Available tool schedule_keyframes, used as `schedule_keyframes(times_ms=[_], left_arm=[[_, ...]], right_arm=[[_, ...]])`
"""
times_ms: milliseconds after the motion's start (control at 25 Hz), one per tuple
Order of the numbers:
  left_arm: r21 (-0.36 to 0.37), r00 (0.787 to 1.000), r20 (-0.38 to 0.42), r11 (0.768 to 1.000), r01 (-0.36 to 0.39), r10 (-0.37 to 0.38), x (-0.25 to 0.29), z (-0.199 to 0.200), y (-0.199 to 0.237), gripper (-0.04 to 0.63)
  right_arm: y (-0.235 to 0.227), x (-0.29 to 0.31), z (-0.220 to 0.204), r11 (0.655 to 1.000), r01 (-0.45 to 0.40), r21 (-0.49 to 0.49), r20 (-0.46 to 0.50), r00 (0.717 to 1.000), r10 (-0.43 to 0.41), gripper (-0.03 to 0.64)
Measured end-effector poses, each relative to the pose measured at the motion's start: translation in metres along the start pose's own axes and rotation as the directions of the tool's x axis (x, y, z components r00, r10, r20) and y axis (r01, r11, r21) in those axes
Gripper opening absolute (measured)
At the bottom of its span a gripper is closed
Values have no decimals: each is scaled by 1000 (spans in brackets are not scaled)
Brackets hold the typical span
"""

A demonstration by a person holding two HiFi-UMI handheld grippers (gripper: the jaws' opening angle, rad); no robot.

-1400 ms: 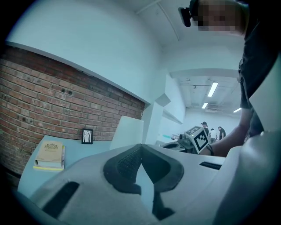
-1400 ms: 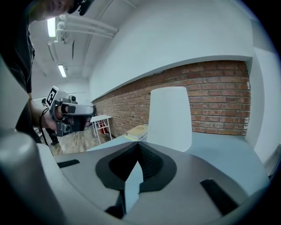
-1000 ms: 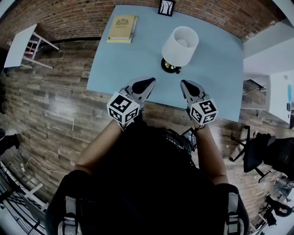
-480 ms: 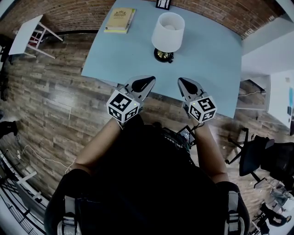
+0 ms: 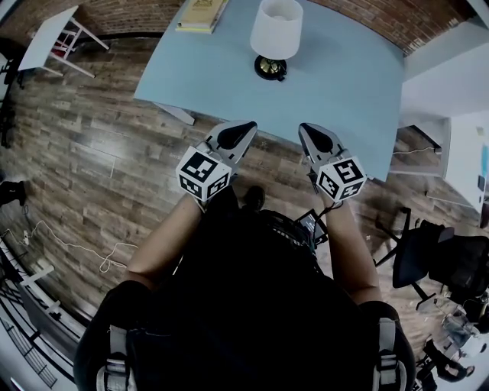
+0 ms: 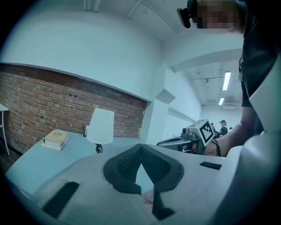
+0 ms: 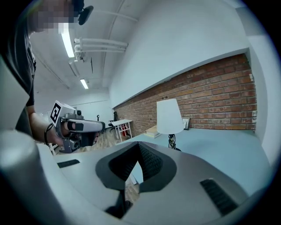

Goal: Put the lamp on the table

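Observation:
The lamp (image 5: pixel 276 34), with a white shade and a dark round base, stands upright on the far part of the light blue table (image 5: pixel 221 80). Both grippers hang over the wood floor on the near side of the table's front edge, well short of the lamp. My left gripper (image 5: pixel 238 133) is shut with nothing in it, and so is my right gripper (image 5: pixel 313 136). In the left gripper view the lamp (image 6: pixel 100 127) stands beyond the shut jaws, and the right gripper (image 6: pixel 189 139) shows beside them. The right gripper view has the lamp (image 7: pixel 169 117) ahead and the left gripper (image 7: pixel 79 128) at its left.
A yellowish book (image 5: pixel 202 13) lies at the table's far left corner. A small white side table (image 5: pixel 47 40) stands left by the brick wall. A black office chair (image 5: pixel 428 260) is at the right. Cables (image 5: pixel 76 246) trail over the floor at left.
The table and lamp have slid away toward the top of the head view. Both grippers, earlier over the table's front edge, are now over the floor. Both stayed shut.

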State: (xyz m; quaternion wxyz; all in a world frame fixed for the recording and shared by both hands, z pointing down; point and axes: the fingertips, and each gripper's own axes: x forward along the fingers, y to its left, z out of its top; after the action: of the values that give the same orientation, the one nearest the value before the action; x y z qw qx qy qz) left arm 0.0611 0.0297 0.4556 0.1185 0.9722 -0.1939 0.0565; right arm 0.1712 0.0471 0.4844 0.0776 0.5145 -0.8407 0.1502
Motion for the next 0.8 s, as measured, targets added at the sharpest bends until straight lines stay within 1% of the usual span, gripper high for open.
schedule_keyframes(times_ms=[240,400,600,800], left_arm=[[-8,1000,-2,1000,5,-5,-29,-8,-12,9],[3,999,-11,999,41,-41,-53,-11,-18,9],[16,997,-13,997,78,-78,-95,-10,-19,9],[26,995,-10,995,98,-97,-148,-18,-20,9]], right_arm=[[35,-8,-3,1000,0,1,13,1000,0,15],[66,-5,-7,1000,22,18,26,999,-23,15],[115,-2,-11,998,52,24,35,998,-53,15],[172,-4,-12,997,63,32,55,996,-65,15]])
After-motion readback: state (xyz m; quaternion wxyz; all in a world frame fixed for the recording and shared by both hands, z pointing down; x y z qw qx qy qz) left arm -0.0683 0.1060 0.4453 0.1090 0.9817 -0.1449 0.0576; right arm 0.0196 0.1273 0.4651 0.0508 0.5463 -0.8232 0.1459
